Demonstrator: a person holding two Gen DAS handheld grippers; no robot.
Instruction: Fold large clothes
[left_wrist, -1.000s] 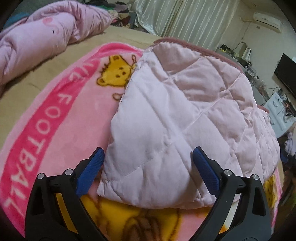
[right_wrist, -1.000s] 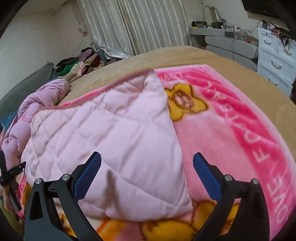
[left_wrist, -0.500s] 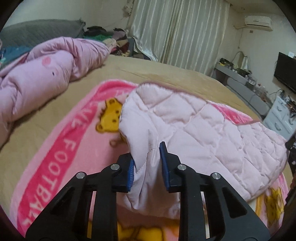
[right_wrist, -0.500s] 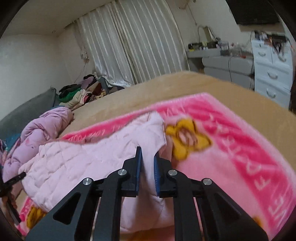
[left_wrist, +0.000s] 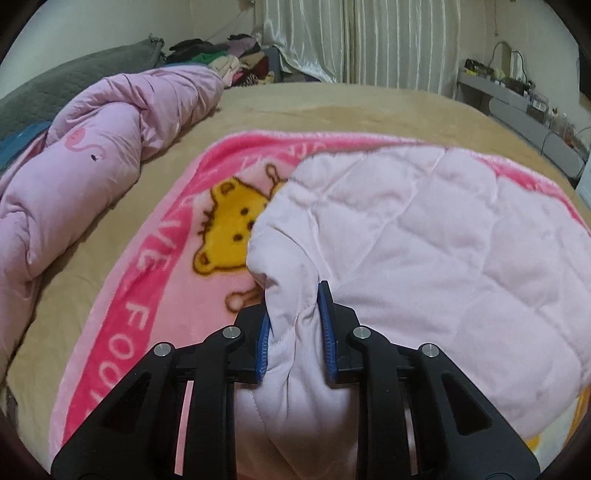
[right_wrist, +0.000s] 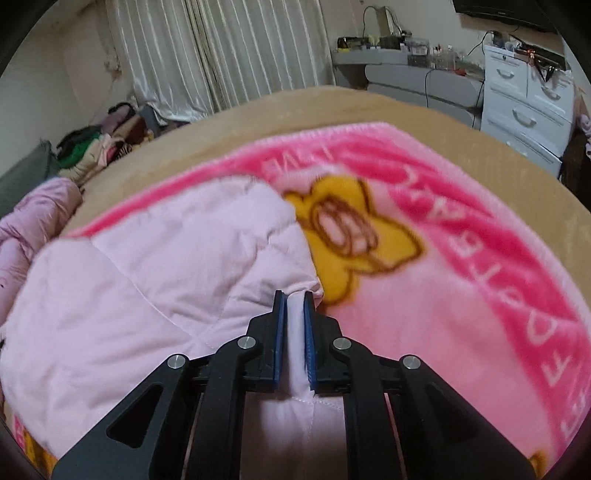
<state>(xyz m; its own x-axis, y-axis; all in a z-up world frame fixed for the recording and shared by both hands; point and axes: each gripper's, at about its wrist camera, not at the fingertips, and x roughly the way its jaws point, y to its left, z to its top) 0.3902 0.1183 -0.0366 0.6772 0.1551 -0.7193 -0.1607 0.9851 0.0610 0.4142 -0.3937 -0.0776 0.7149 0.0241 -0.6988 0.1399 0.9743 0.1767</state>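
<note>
Padding and quilting mark the pale pink quilted garment (left_wrist: 424, 236) as soft, puffy and light for its bulk — it is judged to sag and billow when lifted, and its smooth shell may creep between the pads if only a thin fold is pinched. It lies spread on a pink cartoon blanket (left_wrist: 155, 266) over the tan bed (left_wrist: 332, 107), with its near edge gathered up toward both cameras.

Hold has been taken at that near edge. The left gripper (left_wrist: 295, 325) is seen with its jaws narrow and clamped on a thick bunch of the fabric at about 6 o'clock in the left wrist view; a stitched seam runs through the pinch, which should help the grip. The right gripper (right_wrist: 294, 332) has its jaws nearly together on a thinner fold of the same garment (right_wrist: 155, 288), at 6 o'clock in the right wrist view. Two corners along one hem are judged the proper places to hold, so that the cloth hangs evenly between them.

A crumpled pink duvet (left_wrist: 85, 155) lies at 9 o'clock — well apart from the work.

Containers: a white drawer unit (right_wrist: 524, 96) stands at 2 o'clock beyond the bed, its drawers closed, so its contents cannot be told.
</note>
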